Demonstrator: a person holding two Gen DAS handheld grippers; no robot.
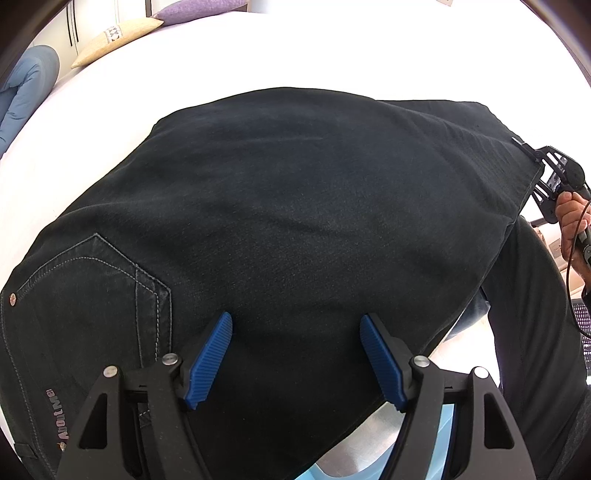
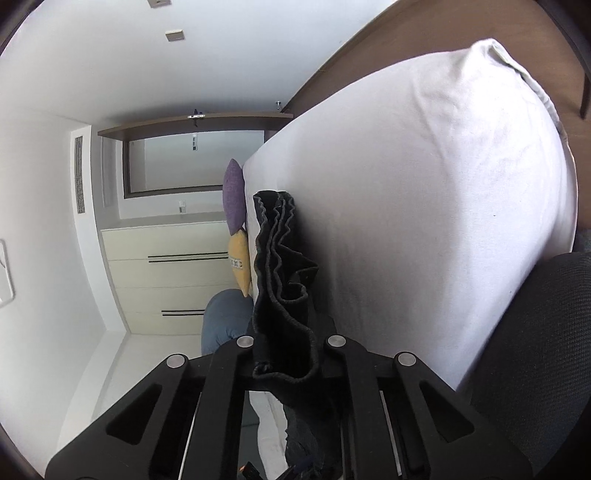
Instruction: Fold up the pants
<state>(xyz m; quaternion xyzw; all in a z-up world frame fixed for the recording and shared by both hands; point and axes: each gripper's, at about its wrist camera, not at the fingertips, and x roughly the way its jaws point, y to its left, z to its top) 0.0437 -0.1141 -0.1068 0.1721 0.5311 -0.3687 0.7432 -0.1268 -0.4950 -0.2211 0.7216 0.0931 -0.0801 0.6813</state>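
Left wrist view: closest to the camera, the left tongs hang just over the pants with the two blue pads spread wide apart. Nothing is between them. The pants are black jeans, lying folded on the white bed. Their long way runs from the lower left to the upper right of this view. The back pocket and the waist are at the lower left, near the tongs. The leg ends are at the far right. There the right tongs meet the edge of the cloth, held by a hand. Farther away, at the edge of the bed, lie a tan pillow and a purple pillow.

In the right wrist view, the right tongs are pressed together on the stacked leg hems of the pants. The wavy cloth edges stick out past the tips, pointing along the bed. Beyond them stands a cream dresser.
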